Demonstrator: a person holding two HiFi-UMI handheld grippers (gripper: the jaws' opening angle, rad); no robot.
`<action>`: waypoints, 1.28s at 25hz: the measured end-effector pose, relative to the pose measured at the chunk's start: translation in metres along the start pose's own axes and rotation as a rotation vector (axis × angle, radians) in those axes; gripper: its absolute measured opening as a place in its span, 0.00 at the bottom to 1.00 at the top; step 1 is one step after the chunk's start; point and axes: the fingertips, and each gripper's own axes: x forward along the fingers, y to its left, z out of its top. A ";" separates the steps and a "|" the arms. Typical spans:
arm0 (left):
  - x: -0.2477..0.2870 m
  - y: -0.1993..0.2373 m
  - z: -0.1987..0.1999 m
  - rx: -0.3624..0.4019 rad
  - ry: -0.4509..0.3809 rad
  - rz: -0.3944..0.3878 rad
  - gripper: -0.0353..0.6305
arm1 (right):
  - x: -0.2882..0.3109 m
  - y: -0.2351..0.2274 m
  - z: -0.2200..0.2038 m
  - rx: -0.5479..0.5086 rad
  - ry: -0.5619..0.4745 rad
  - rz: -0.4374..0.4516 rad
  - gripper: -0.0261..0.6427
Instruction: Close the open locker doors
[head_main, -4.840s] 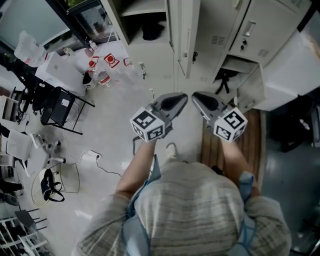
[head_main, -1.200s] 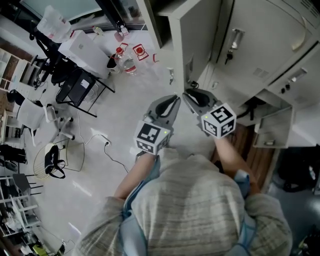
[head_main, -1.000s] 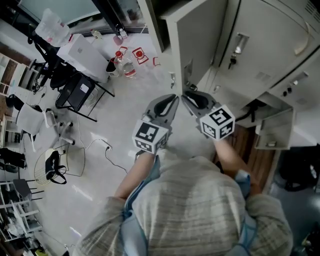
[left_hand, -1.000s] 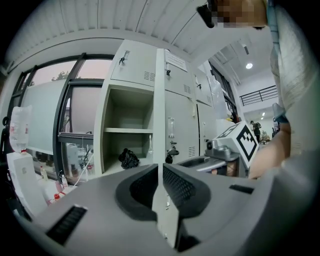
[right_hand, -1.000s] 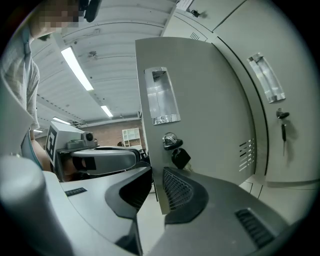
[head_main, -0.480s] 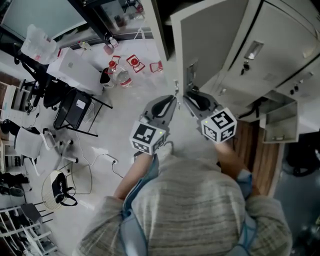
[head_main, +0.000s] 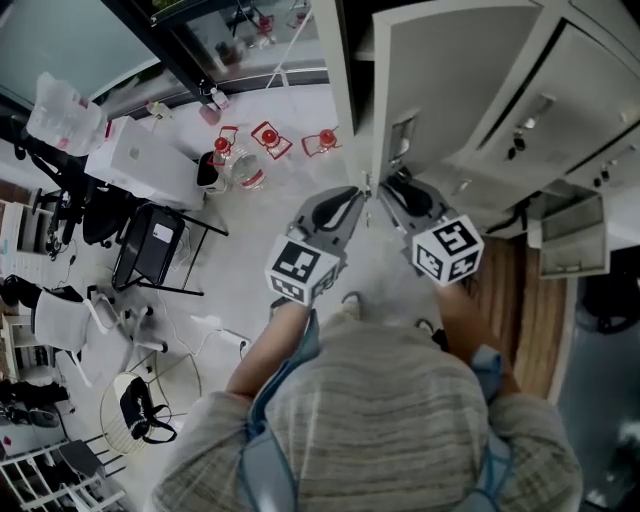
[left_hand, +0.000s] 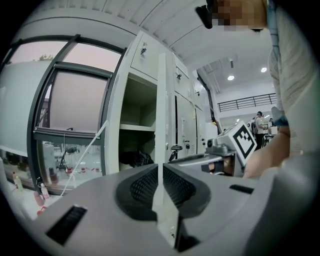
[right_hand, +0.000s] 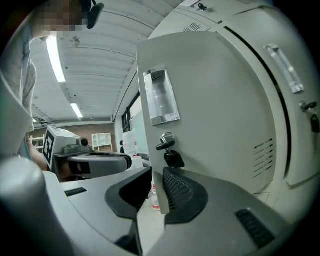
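left hand-held gripper (head_main: 352, 198): I am holding it out roughly level toward the free edge of the open locker door (head_main: 450, 85). Its jaws are standing barely apart, with a thin slit of light showing between the pads. Nothing is sitting in that slit.
right hand-held gripper (head_main: 392, 188): I am holding it just beside the left one, on the door's outer side. Its jaws are standing spread and gripping nothing, and the door's edge is lining up with the gap. I cannot tell whether the meshed pad (right_hand: 175, 190) is touching the door's face.
locker door: it is standing ajar, swung out from the cabinet, with its outer face turning toward my right hand-held gripper. It is carrying a recessed handle (right_hand: 160, 97), and below that a key (right_hand: 167, 147) is hanging in the lock.
open compartment: behind the door it is showing a shelf (left_hand: 136, 128), with a dark bundle (left_hand: 134, 158) lying under it.
neighbouring lockers: the tall doors (head_main: 580, 70) to my right are sitting shut. Lower down, a small door (head_main: 573, 235) is hanging open.
floor (head_main: 250, 230): red-marked bottles (head_main: 268, 135) are standing by the window side, well apart from both grippers, and a black chair (head_main: 150, 245) is standing farther left.
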 end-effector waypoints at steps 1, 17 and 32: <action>0.001 0.004 0.001 0.005 -0.004 -0.010 0.07 | 0.004 0.000 0.001 -0.002 -0.004 -0.009 0.14; 0.027 0.049 0.007 0.029 -0.037 -0.092 0.07 | 0.047 -0.020 0.011 -0.015 -0.002 -0.107 0.14; 0.030 0.076 -0.001 0.004 -0.034 -0.089 0.07 | 0.078 -0.054 0.012 -0.001 -0.001 -0.185 0.14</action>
